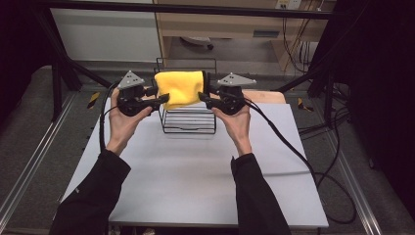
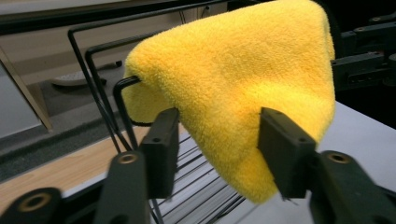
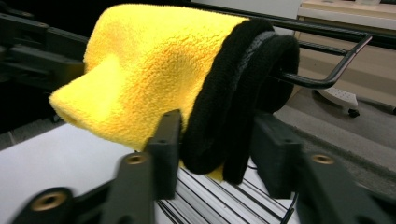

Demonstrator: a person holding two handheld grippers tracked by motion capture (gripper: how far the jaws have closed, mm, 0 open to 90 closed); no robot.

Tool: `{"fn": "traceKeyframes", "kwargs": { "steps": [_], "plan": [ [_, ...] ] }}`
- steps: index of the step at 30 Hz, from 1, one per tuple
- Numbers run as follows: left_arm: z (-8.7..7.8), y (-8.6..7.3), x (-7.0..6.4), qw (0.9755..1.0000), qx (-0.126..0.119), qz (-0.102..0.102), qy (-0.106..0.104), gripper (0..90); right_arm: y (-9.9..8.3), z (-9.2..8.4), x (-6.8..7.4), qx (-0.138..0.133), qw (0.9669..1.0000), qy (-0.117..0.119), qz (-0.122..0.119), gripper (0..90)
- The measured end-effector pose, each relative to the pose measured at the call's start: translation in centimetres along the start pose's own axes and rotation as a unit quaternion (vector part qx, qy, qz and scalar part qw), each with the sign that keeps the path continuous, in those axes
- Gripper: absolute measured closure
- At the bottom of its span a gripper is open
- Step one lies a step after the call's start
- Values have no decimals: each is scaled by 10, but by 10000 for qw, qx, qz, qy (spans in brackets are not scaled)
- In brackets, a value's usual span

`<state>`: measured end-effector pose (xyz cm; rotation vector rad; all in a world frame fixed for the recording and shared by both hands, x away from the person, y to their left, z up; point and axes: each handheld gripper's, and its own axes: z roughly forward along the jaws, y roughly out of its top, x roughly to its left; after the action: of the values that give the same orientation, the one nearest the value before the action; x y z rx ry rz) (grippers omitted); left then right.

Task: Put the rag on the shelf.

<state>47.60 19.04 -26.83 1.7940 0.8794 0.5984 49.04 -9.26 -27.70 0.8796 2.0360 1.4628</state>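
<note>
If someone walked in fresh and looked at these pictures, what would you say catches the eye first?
The bright yellow cloth draped over the black wire rack at the far middle of the white table stands out most. A hand-held gripper flanks it on each side, left hand-held gripper and right hand-held gripper. In the right gripper view, a black cloth hangs beside the yellow one.

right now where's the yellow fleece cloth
In the high view, the fluffy yellow fleece cloth hangs over the black wire rack at the table's far middle, between the left claw and right claw.
</note>
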Motion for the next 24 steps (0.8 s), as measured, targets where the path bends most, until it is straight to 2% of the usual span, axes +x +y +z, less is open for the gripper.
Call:
{"fn": "traceKeyframes", "kwargs": {
  "steps": [3,5,7,9,13,16,18,24],
  "plan": [
    [6,-1,1,9999,70,31,114,689,-2,-2,-2,12,10000,-28,14,780],
    [8,-2,3,9999,73,3,97,769,-5,-5,-3,-24,10000,-18,60,809],
    [9,-1,4,10000,28,-1,62,802,-7,-8,-3,-40,9999,-2,98,817],
    [10,2,2,10000,-19,58,41,815,-9,-11,-3,-93,9998,-4,162,819],
    [12,9,-7,9998,-63,198,-29,822,-12,-18,-4,-178,9995,-166,209,819],
    [15,12,-12,9994,30,330,62,821,-13,-22,-7,-188,9992,-213,271,816],
    [16,10,-11,9994,90,314,148,817,-14,-21,-8,-149,9992,-188,309,810],
    [15,3,-4,9998,98,137,142,783,-18,-13,-6,-62,9995,-151,267,795]
  ]
}}
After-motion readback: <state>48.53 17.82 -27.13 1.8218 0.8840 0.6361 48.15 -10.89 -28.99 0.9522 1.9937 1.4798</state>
